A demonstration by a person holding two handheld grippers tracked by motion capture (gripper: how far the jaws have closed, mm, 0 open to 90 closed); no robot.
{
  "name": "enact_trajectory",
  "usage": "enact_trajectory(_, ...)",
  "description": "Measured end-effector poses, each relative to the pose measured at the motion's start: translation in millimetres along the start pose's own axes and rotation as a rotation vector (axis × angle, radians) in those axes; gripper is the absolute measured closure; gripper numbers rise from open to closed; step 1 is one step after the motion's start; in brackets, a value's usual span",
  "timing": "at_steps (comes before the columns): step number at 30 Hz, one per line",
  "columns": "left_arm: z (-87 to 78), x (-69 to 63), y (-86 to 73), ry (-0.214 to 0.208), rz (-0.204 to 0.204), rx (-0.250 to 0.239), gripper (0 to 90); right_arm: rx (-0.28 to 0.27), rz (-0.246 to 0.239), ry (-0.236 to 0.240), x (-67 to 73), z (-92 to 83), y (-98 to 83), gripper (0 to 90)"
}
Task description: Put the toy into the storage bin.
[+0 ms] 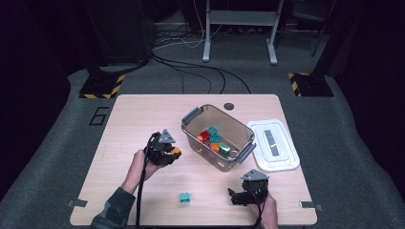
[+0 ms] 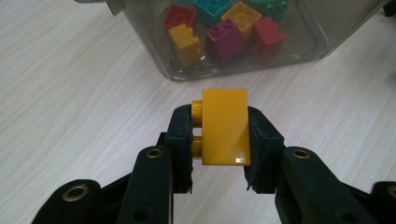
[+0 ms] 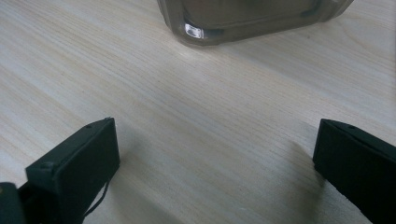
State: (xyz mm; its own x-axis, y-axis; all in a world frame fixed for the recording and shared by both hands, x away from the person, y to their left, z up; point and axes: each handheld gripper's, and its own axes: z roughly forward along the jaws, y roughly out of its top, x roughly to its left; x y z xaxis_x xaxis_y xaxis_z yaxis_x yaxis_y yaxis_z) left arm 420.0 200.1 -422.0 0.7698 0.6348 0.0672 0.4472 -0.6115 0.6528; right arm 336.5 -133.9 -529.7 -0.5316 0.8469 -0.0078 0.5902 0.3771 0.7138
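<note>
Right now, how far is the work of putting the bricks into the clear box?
Done: several coloured bricks lie in the clear box. In hand: the left gripper clamps a yellow brick near the box. Left: one teal brick on the table; the right gripper is open, and the lid is off.

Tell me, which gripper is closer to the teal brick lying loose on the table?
Right. The right gripper sits just to the teal brick's right at table level; the left gripper, clamping a yellow brick, is farther up toward the bin.
</note>
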Motion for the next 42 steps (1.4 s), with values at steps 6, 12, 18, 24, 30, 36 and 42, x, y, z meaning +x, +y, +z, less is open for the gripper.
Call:
enact_trajectory(6, -3.6, 4.7, 10.3, 0.003, 0.002, -0.009, 66.8, 0.000, 0.000, -0.001, -0.1, 0.1, 0.0, 0.0)
enact_trajectory(12, -9.0, 9.9, 19.0, 0.008, 0.000, -0.022, 66.8, -0.003, 0.008, -0.002, 0.2, 0.4, 0.3, 0.0)
enact_trajectory(18, -14.9, 12.7, 30.0, 0.020, 0.010, -0.032, 66.8, -0.003, 0.008, -0.003, 0.3, 0.4, 0.2, 0.0)
enact_trajectory(24, -22.6, 19.1, 43.2, 0.037, 0.020, -0.048, 66.8, -0.003, 0.008, -0.003, 0.3, 0.4, 0.2, 0.0)
enact_trajectory(30, -30.0, 27.2, 60.6, 0.047, 0.024, -0.072, 66.8, -0.002, 0.010, -0.005, 0.2, 0.3, 0.2, 0.0)
enact_trajectory(36, -31.6, 31.5, 76.9, 0.055, 0.037, -0.082, 66.8, -0.002, 0.010, -0.005, 0.2, 0.3, 0.2, 0.0)
enact_trajectory(42, -26.8, 33.0, 91.3, 0.062, 0.043, -0.084, 66.8, -0.002, 0.010, -0.005, 0.2, 0.3, 0.2, 0.0)
